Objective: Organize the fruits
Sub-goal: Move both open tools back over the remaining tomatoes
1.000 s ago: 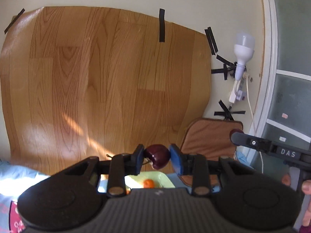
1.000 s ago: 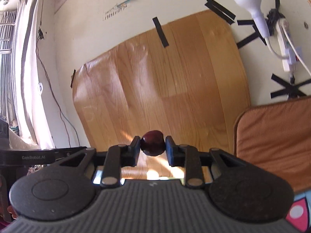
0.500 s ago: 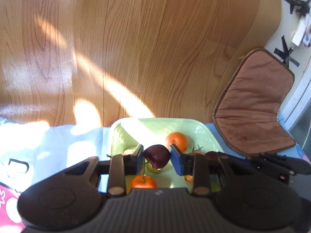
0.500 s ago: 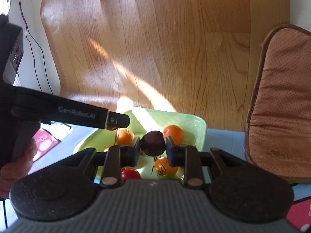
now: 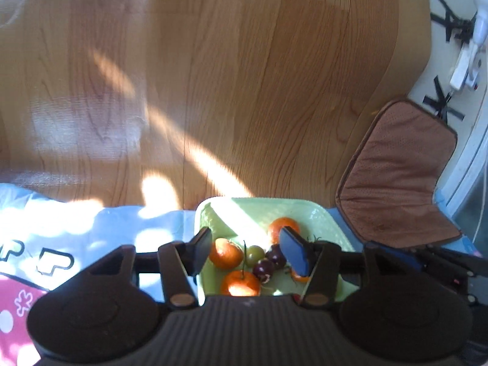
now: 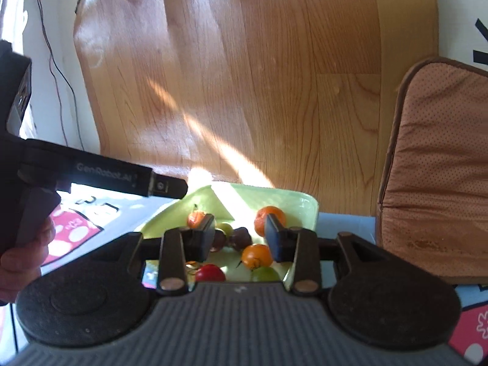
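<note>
Now dark plums (image 5: 270, 262) in tray (image 5: 308, 210), below parted fingers (image 5: 201, 251).

Now hovering over the light green tray (image 5: 320, 213) rather than facing the wood-grain backdrop, as a second ago. Left gripper (image 5: 248, 251) jaws having just been opening, no longer clamping the dark plum (image 5: 264, 269), which is now lying in the tray beside a second dark plum (image 5: 276, 256). Right gripper (image 6: 239, 235) jaws likewise having just been opening, nothing pressed between the pads, its dark fruit (image 6: 241, 241) now resting down among the oranges.
</note>
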The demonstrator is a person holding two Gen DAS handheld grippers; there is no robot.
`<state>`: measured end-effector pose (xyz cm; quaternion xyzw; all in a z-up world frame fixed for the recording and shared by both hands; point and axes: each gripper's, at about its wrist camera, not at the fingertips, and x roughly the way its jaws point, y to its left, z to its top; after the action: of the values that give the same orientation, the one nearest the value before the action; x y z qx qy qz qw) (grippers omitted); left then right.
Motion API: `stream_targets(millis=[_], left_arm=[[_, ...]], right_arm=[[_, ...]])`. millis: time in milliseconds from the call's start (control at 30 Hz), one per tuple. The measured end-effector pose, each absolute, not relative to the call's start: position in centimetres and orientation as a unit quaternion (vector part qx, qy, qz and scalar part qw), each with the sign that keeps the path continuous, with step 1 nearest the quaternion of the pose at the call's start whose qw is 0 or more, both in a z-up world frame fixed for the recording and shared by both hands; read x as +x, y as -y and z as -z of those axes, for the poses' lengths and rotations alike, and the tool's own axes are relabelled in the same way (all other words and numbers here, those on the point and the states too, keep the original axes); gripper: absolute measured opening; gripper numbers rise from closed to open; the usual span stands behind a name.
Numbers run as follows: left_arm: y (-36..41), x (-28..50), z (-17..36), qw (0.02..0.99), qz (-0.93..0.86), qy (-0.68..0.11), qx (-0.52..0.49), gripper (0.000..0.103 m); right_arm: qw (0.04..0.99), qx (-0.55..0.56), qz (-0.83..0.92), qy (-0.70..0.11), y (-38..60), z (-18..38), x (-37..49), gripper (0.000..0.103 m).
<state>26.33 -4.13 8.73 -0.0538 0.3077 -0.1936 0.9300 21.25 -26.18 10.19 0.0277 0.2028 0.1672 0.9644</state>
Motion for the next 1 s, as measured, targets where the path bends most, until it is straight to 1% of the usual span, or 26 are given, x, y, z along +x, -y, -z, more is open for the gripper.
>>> stream_targets(millis=[67, 133, 300, 400, 567, 667, 767, 967, 1000], left_arm=[[1.7, 23.8, -9.2, 0.932, 0.199, -0.293, -0.080, 0.052], [-0.5, 21.3, -8.7, 0.931, 0.198, -0.290, -0.097, 0.052], [-3.9, 18.0, -5.2, 0.924, 0.179, -0.319, -0.109, 0.052], [-4.8, 17.4, -3.3, 0.908, 0.199, -0.345, -0.133, 0.049], [-4.2, 16.1, -2.3, 0.918, 0.212, -0.328, -0.074, 0.049], [-3.8, 16.5, -2.1, 0.912, 0.235, -0.331, -0.068, 0.049], [-3.3, 17.0, -1.9, 0.908, 0.250, -0.331, -0.052, 0.046], [-2.7, 17.3, -1.5, 0.902, 0.276, -0.328, -0.040, 0.045], [-2.7, 17.4, -1.4, 0.902, 0.276, -0.330, -0.038, 0.044]], right_arm=[[0.962, 0.047, -0.187, -0.193, 26.5, -10.3, 18.6, 0.039], [0.957, 0.058, -0.207, -0.195, 26.2, -9.7, 16.4, 0.040], [0.940, 0.048, -0.246, -0.231, 23.3, -6.9, 13.0, 0.039], [0.932, 0.027, -0.261, -0.249, 20.9, -5.8, 12.8, 0.039], [0.930, -0.001, -0.265, -0.256, 18.9, -5.3, 13.8, 0.039], [0.929, -0.008, -0.260, -0.264, 18.7, -4.8, 14.4, 0.039], [0.930, -0.004, -0.253, -0.268, 18.8, -4.4, 15.2, 0.039], [0.928, -0.015, -0.254, -0.272, 18.3, -4.2, 15.8, 0.039], [0.928, -0.016, -0.252, -0.275, 18.2, -4.0, 16.0, 0.039]])
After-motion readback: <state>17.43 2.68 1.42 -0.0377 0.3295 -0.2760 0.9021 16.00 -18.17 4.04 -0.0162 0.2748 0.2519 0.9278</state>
